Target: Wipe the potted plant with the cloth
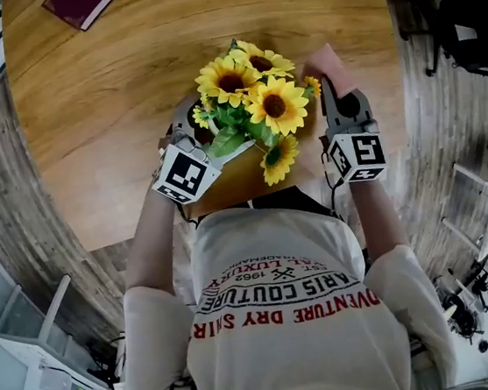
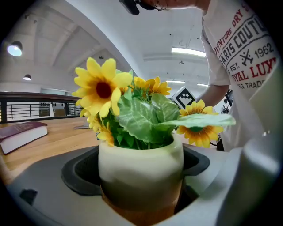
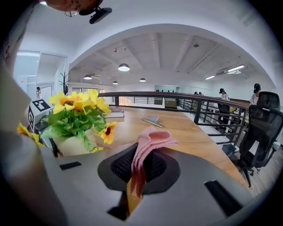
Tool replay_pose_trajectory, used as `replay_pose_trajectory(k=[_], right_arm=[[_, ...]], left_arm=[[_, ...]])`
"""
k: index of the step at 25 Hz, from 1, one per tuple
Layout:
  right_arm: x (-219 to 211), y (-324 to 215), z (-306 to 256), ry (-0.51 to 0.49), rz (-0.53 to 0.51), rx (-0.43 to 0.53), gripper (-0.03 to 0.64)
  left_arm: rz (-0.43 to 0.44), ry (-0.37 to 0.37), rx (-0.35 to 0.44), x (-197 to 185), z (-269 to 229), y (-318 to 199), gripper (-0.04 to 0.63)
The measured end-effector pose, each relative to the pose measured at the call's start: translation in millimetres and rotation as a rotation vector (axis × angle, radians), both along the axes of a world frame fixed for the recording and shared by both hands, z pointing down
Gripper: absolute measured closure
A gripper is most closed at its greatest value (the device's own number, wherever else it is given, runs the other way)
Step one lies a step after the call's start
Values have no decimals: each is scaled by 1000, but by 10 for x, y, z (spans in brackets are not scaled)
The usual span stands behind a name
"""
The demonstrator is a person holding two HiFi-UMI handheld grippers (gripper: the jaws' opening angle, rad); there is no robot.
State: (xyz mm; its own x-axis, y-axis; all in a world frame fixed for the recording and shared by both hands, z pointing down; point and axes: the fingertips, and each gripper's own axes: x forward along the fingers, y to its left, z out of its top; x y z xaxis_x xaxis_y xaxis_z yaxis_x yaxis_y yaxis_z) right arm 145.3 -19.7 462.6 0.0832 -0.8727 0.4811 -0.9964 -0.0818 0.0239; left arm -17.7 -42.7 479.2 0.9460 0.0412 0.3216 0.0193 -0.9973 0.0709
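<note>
Two tongs flank the potted plant (image 1: 250,101) near the front edge of the table (image 1: 108,92). On one side the left tongs (image 1: 187,144) are clamped around its cream pot (image 2: 140,172), though it is hard to tell if the base sits flat. On the other side the right tongs (image 1: 339,103), just beside the sunflowers, pinch a folded pink cloth (image 3: 150,143). Wiping too hard could tip the pot from that hold, or the hard tips could crush the petals.

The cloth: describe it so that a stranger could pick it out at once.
On the wooden table stands a pot of sunflowers near the person's edge. Just right of it, the right gripper pinches the cloth: a small folded pink piece, the only soft, pink thing beside yellow flowers and grey jaws.
</note>
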Motion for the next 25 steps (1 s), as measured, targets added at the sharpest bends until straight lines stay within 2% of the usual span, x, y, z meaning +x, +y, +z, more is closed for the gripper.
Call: replay_pose_trajectory(k=[5, 10, 16, 19, 25], right_arm=[[-82, -78, -70, 25, -40, 12, 583], [-234, -116, -70, 44, -86, 12, 583], [-178, -160, -42, 23, -90, 27, 583], [-135, -168, -48, 17, -95, 35, 583], [-149, -218, -144, 27, -98, 55, 583]], left_arm=[[22, -36, 6, -22, 101, 30, 60], [47, -39, -8, -39, 73, 43, 58], [71, -112, -4, 55, 244, 46, 58], [38, -154, 13, 99, 329, 24, 58], [-37, -177, 15, -59, 377, -53, 57]])
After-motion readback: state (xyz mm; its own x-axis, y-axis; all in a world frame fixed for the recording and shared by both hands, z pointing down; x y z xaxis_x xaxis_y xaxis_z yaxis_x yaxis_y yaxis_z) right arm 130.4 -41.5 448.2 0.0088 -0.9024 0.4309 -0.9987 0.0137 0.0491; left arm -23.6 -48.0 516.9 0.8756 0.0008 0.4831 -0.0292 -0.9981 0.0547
